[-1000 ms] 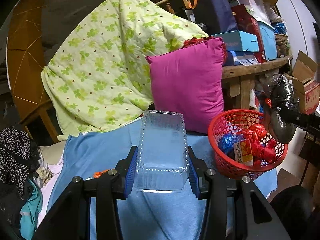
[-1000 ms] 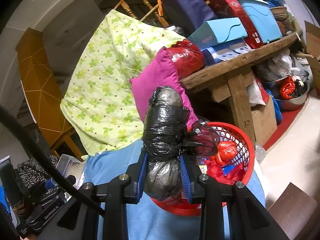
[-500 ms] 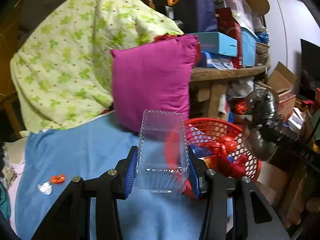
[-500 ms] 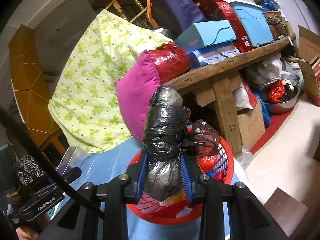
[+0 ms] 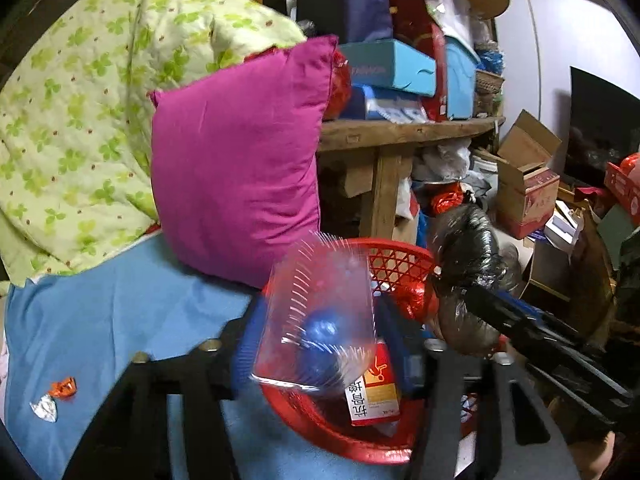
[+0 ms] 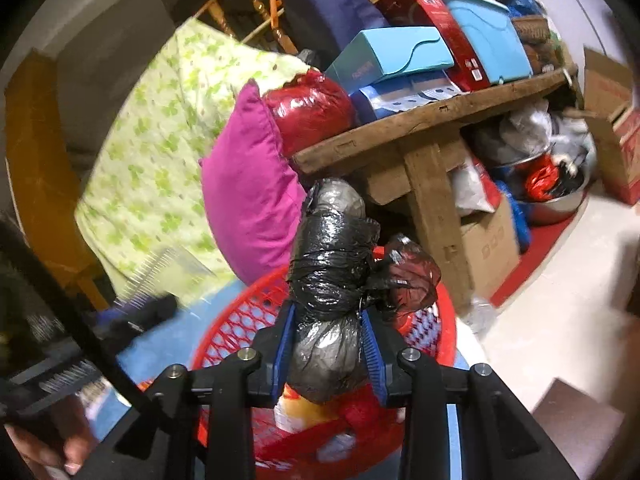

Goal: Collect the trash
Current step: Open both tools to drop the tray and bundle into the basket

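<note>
My left gripper [image 5: 320,344] is shut on a clear plastic container [image 5: 320,312], blurred by motion, held over the red mesh basket [image 5: 404,258]. The basket holds red wrappers, a blue foil ball and a red-and-yellow box [image 5: 374,396]. My right gripper [image 6: 328,344] is shut on a knotted black plastic bag [image 6: 332,256] and holds it above the same basket [image 6: 240,320]. The bag also shows in the left wrist view [image 5: 468,248], to the right of the container. The container appears blurred at the left of the right wrist view [image 6: 160,276].
The basket sits on a blue cloth [image 5: 100,320] with two small wrappers [image 5: 60,388] at its left. A magenta pillow [image 5: 240,160] and a green-patterned quilt [image 5: 80,100] lie behind. A wooden bench [image 6: 420,120] stacked with boxes stands to the right, with cardboard boxes [image 5: 524,184] on the floor.
My left gripper has swung right and down with the clear container, which is now over the basket. My right gripper has moved further over the basket with the black bag.
</note>
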The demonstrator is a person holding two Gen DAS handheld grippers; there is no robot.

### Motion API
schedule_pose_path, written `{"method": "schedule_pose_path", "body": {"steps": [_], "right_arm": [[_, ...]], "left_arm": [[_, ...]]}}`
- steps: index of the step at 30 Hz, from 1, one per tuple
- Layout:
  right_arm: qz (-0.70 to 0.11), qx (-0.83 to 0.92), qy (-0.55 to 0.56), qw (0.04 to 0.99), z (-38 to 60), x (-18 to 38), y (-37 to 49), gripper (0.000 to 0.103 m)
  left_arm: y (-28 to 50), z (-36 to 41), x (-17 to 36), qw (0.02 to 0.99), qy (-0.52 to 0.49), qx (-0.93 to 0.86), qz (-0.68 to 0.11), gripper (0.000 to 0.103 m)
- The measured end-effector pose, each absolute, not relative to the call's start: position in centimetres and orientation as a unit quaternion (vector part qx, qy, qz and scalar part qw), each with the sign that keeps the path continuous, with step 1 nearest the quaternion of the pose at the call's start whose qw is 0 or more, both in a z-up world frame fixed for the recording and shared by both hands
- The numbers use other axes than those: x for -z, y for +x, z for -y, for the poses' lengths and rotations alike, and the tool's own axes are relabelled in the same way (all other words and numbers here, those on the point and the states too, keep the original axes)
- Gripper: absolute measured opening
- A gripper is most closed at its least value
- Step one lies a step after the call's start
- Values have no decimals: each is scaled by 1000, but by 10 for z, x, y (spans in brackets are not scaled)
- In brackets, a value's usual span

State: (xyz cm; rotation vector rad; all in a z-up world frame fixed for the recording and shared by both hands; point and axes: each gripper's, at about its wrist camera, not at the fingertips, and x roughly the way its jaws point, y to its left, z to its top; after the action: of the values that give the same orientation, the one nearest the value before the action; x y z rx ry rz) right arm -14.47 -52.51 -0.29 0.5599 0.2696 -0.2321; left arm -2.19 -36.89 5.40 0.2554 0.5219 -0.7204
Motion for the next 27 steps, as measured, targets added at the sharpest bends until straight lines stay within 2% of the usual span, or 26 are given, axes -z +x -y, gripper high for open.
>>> {"method": "schedule_pose_path", "body": {"steps": [1,2,7,15,21,27], "right_arm": [[-128,105,287,943,528,4,-145,74],[-123,106,294,942,531,4,-146,79],[-94,105,296,945,535,4,-153,79],[-70,123,244,959,508,-10,-154,78],[-48,104,188,976,460,-25,-144,78],[-64,44,131,988,391,-32,-114,78]], "left_arm": [[-20,369,-52,896,121,345,-253,66],[-19,367,-49,896,119,341,-257,66],[-19,340,-45,901,105,326,-264,66],[-29,248,-24,919,92,261,-280,68],[-33,162,-3,935,85,191,-286,68],[-22,79,15,947,60,117,-292,68]]}}
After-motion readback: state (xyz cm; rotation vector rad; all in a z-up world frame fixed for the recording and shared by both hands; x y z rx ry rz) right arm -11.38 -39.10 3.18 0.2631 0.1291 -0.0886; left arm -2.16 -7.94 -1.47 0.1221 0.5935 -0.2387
